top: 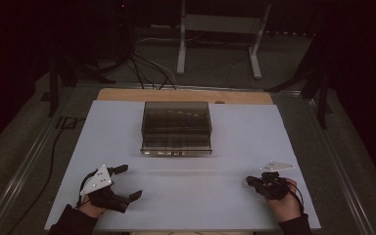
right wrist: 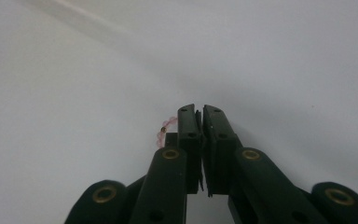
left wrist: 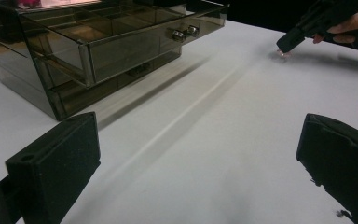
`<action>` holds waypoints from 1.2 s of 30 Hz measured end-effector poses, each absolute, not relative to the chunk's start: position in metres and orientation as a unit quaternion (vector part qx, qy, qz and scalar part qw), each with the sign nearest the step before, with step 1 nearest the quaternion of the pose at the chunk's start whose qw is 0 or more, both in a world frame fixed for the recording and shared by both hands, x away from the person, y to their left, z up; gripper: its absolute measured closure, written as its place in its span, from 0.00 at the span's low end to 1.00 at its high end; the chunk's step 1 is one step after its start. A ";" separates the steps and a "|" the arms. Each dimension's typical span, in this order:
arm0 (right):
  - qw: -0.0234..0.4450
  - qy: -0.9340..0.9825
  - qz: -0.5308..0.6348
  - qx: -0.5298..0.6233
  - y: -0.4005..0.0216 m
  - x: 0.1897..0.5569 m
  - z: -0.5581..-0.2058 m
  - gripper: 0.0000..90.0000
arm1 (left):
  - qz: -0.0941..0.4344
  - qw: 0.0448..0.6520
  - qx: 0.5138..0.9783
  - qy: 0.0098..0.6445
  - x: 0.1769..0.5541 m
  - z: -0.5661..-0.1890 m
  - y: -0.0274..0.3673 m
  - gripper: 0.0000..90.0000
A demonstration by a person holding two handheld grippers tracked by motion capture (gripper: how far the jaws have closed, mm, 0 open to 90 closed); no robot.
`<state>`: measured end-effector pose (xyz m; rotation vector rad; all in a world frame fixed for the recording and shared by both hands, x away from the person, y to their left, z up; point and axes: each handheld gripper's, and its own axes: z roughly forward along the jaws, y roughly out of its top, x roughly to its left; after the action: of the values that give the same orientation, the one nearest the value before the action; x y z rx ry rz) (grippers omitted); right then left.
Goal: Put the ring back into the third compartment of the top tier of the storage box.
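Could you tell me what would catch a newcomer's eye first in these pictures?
Probably the smoky transparent plastic drawer box standing at the far middle of the white table. Next, the right gripper, jaws closed together at the table's near right, with a small pink beaded piece beside its tips, while the left gripper stands wide open.

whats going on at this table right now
A person holds a hand-held gripper in each hand over a white table. The right hand-held gripper is shut on a small pink beaded bracelet, its tip down at the tabletop near the front right. The left hand-held gripper sits open near the front left, holding nothing. A smoky transparent plastic drawer box with small round knobs stands at the middle of the table, apart from both.
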<state>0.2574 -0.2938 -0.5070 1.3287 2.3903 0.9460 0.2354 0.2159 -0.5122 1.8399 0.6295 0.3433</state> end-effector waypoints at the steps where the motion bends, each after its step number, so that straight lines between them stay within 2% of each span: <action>1: 0.122 0.820 0.325 0.456 -0.294 0.257 -0.506 0.97 | 0.145 0.551 0.778 0.266 0.235 -0.512 0.216 0.01; 36: 0.127 0.819 0.348 0.437 -0.277 0.267 -0.468 0.97 | 0.144 0.552 0.776 0.267 0.236 -0.512 0.216 0.01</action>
<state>0.2666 -0.2767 -0.4675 1.2731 2.3839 1.0135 0.2363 0.2162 -0.5119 1.8362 0.6318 0.3414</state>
